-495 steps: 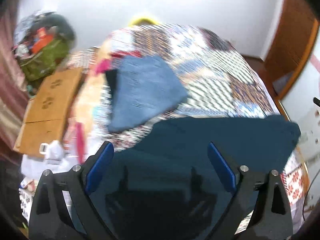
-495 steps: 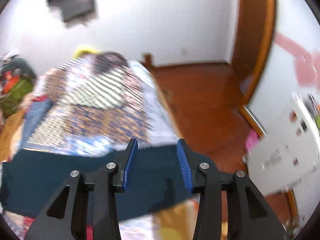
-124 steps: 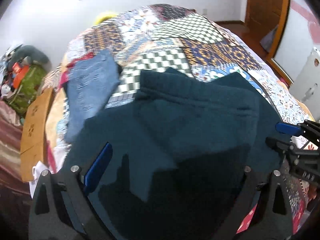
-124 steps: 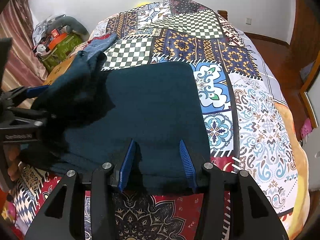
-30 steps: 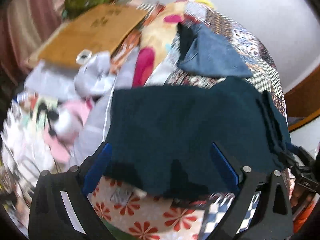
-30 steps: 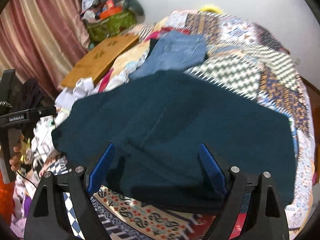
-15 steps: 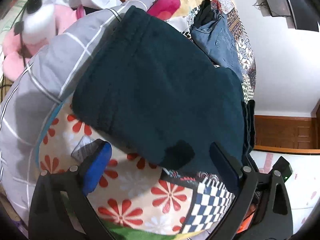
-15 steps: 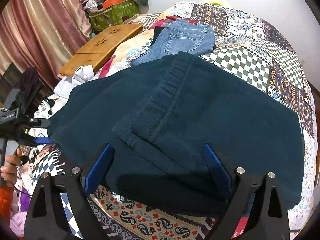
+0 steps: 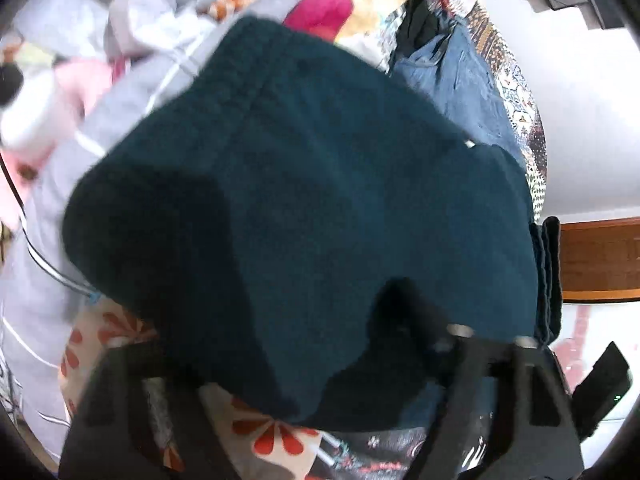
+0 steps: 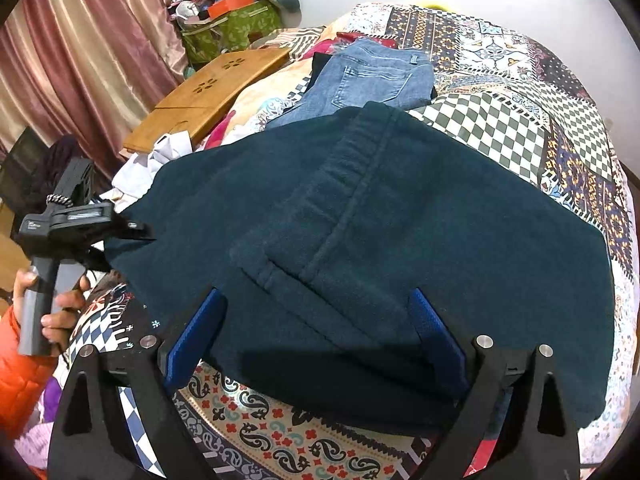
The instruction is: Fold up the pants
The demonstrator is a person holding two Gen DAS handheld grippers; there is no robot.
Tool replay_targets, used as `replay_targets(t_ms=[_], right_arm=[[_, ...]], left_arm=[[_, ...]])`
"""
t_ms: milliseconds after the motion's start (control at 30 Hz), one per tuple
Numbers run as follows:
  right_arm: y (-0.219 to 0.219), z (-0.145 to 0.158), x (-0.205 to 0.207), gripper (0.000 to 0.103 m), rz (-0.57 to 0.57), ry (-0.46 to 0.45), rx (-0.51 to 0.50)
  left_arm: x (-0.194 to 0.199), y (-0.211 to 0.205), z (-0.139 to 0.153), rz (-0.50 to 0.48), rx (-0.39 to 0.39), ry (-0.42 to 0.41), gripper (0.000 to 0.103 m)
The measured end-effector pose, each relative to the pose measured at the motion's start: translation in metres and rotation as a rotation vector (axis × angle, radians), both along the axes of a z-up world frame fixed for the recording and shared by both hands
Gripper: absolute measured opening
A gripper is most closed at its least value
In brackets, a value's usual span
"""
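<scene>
The dark teal pants (image 10: 400,220) lie folded on the patchwork bedspread (image 10: 520,120), the ribbed waistband on top. My right gripper (image 10: 316,336) hovers open over their near edge, blue pads wide apart and clear of the cloth. My left gripper (image 10: 120,244) is at the pants' left end, held by a hand with an orange sleeve. In the left wrist view the pants (image 9: 320,180) fill the frame. There the left gripper (image 9: 280,360) is closing, with the cloth edge between its jaws. Its pads are hidden by the fabric.
Folded blue jeans (image 10: 372,76) lie just beyond the pants. A wooden lap table (image 10: 212,92), a green bag (image 10: 232,28) and a curtain (image 10: 80,60) stand to the left. A grey striped cloth (image 9: 40,240) and a pink plush toy (image 9: 40,100) lie at the left end.
My left gripper has dropped down onto the pants' left end and its jaws have narrowed around the cloth edge. The right gripper has stayed where it was, still open.
</scene>
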State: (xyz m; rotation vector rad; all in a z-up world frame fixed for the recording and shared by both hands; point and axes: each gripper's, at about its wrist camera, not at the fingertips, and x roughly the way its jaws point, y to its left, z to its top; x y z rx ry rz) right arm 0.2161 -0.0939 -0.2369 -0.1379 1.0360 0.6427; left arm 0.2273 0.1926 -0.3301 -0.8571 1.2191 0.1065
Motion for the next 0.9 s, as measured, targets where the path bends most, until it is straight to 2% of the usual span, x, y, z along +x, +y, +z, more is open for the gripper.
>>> replay_targets(t_ms=[100,200,400,500,600,667,767,900], right_arm=[[-0.001,0.000,0.001,0.094,0.002,0.002,0.004],[-0.002,0.003,0.001,0.092,0.008,0.010,-0.010],[-0.025,0.020,0.001,0.092,-0.034,0.012,0.034],[-0.045,0.026,-0.002,0.092,-0.076,-0.006,0.045],[-0.066,0.025,-0.002,0.092,-0.125,-0.007,0.037],[-0.081,0.023,-0.002,0.092,-0.160,-0.005,0.032],[-0.105,0.020,-0.003,0.092,-0.202,-0.004,0.019],[-0.134,0.014,-0.002,0.092,-0.254,0.008,0.014]], left_arm=[[0.000,0.002,0.012,0.045,0.069,-0.038,0.032],[-0.004,0.008,0.026,0.084,0.130,-0.083,0.027],[0.000,-0.003,0.077,0.032,0.411,-0.160,0.022],[0.004,-0.017,0.115,0.000,0.536,-0.244,0.021],[0.007,-0.044,0.161,-0.045,0.673,-0.368,0.021],[0.010,-0.062,0.186,-0.075,0.727,-0.432,0.021],[0.030,-0.097,0.224,-0.148,0.720,-0.533,0.021],[0.050,-0.153,0.258,-0.255,0.727,-0.635,0.020]])
